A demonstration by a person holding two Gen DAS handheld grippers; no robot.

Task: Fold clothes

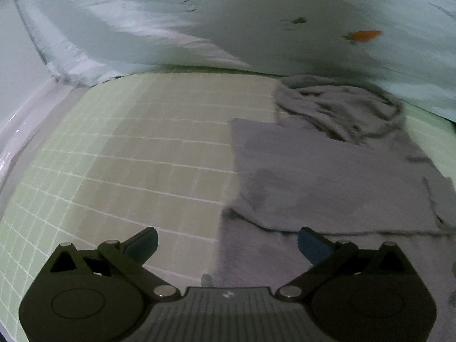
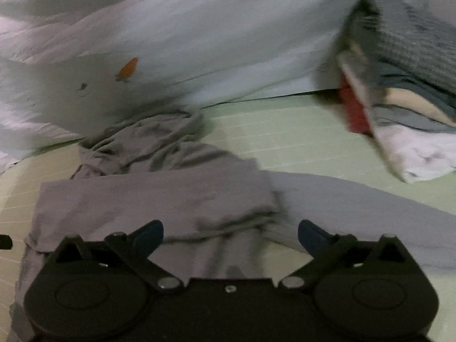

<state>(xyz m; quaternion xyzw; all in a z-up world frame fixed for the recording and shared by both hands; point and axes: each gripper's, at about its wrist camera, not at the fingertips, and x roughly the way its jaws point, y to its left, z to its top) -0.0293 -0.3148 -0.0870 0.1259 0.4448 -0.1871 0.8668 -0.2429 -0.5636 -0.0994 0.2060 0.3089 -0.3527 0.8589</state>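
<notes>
Gray garment (image 2: 159,199) lies on the green grid mat (image 1: 142,148), half folded, long axis near-to-far, directly under the wide-open right gripper (image 2: 230,235); wide-open left gripper (image 1: 226,242) sits at its left edge.

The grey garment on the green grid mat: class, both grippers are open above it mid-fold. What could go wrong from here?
1. The grey garment is bunched at its far end; folding now may trap those wrinkles.
2. The left gripper sits at the cloth's edge, so closing might catch only one layer.
3. The pale sheet touches the bunched end, and the stacked clothes lie close to the right; a wide sweep by the right gripper could drag either.
</notes>
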